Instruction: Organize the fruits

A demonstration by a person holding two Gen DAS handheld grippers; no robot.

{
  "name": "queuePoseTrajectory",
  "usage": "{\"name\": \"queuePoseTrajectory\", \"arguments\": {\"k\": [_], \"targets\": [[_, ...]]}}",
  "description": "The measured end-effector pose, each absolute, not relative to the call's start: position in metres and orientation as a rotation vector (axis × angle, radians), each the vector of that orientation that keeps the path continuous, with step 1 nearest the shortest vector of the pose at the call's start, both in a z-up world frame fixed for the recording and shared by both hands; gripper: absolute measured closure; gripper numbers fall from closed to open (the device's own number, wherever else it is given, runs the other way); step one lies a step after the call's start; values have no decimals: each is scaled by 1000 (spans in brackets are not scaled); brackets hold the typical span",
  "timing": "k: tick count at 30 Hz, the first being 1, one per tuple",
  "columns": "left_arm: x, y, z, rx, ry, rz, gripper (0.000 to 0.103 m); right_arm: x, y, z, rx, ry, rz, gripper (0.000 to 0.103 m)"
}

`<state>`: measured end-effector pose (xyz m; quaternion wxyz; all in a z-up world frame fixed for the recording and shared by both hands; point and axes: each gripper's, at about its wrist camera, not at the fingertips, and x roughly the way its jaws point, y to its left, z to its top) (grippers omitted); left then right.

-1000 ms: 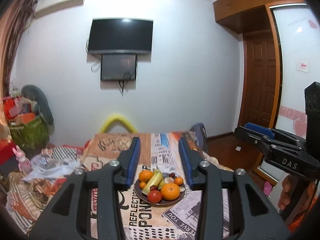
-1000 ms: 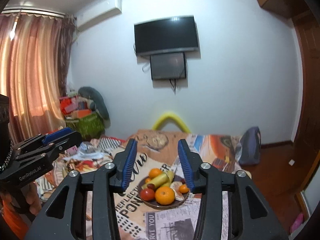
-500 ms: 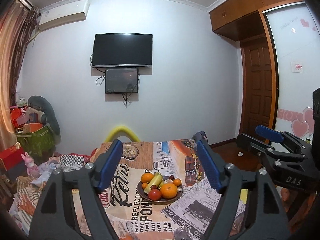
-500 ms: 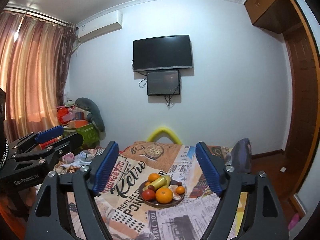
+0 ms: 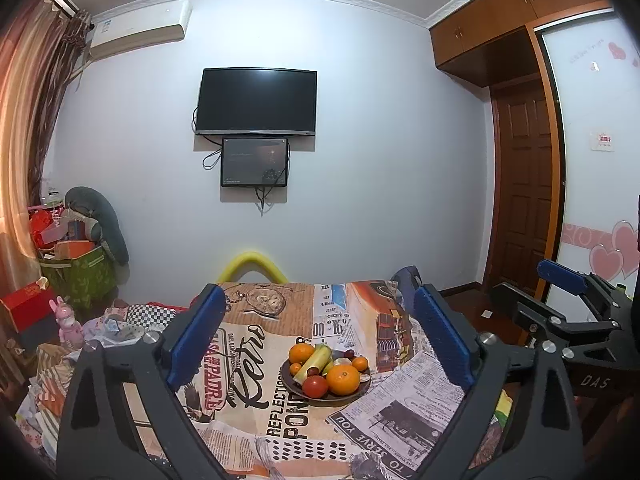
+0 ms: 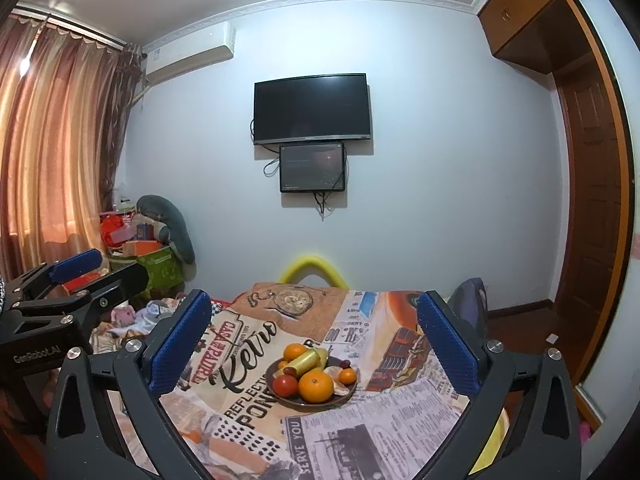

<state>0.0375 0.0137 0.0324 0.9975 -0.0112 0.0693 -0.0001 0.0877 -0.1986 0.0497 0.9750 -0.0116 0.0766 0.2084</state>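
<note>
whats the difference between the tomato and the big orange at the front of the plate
The tomato is red and smaller; the big orange is orange and clearly larger. The tomato sits left of the big orange at the front of the plate. Both are round, lie side by side, and neither open gripper holds them.

A lived-in home room: wall-mounted television [image 5: 258, 101], air conditioner [image 5: 140, 30], curtains [image 6: 60, 140], wooden wardrobe [image 5: 500, 36].

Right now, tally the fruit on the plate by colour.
Orange fruits: 4
Red tomato: 1
Yellow-green long fruits: 2
Small dark red fruits: 2
Pale piece: 1
Total: 10 on the plate, as far as shows.
</note>
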Motion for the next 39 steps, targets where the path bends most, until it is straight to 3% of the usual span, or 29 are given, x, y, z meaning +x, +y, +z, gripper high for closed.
{"name": "queuePoseTrajectory", "arguments": {"k": [39], "targets": [[42, 13, 25, -22, 146, -15, 1, 85, -205, 53, -10, 172, 404, 0]]}}
